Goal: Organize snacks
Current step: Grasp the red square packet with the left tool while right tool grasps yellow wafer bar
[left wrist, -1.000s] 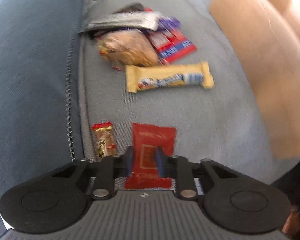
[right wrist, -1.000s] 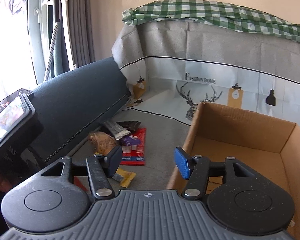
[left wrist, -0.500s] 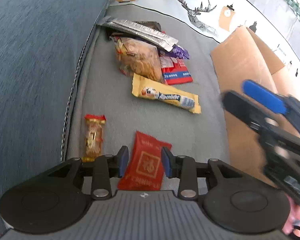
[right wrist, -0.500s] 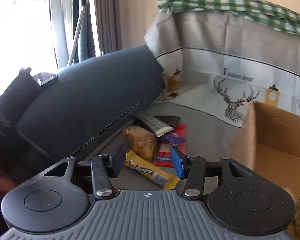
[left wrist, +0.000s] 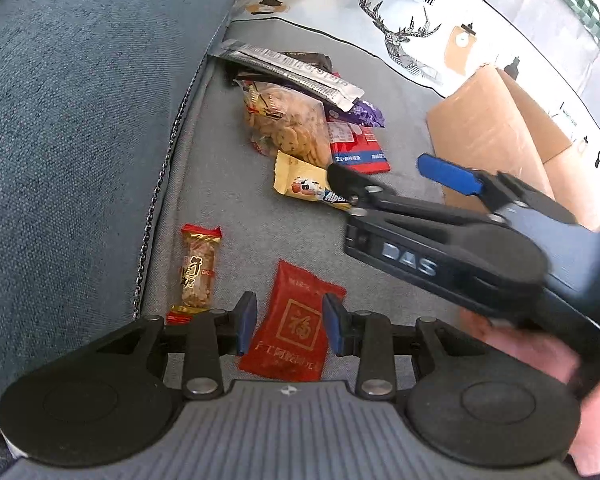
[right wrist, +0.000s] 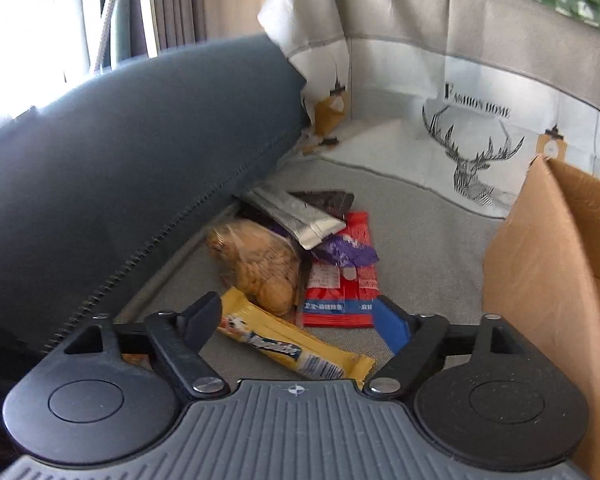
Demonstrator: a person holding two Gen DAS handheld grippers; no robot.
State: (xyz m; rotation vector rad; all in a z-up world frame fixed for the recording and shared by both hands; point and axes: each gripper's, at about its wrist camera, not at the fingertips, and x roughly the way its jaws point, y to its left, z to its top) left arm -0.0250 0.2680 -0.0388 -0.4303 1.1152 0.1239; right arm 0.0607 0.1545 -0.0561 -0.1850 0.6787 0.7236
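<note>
The left gripper (left wrist: 290, 322) points steeply down at the grey fabric sofa seat (left wrist: 400, 92), its blue pads parted on either side of a flat red foil snack packet (left wrist: 296, 328) without pressing it. The right gripper (right wrist: 296, 320), borne by a hand (left wrist: 540, 360), slants down with its jaws spread wide, having just been opening; a long yellow wrapped candy bar (right wrist: 292, 346) lies between them, ungripped. Beyond sits a pile: a clear bag of biscuits (right wrist: 260, 264), a silver sachet (right wrist: 296, 216), a red-and-blue pack (right wrist: 344, 292). An open brown cardboard box (right wrist: 548, 280) stands at the right, and a dark blue backrest cushion (right wrist: 120, 152) rises at the left.
</note>
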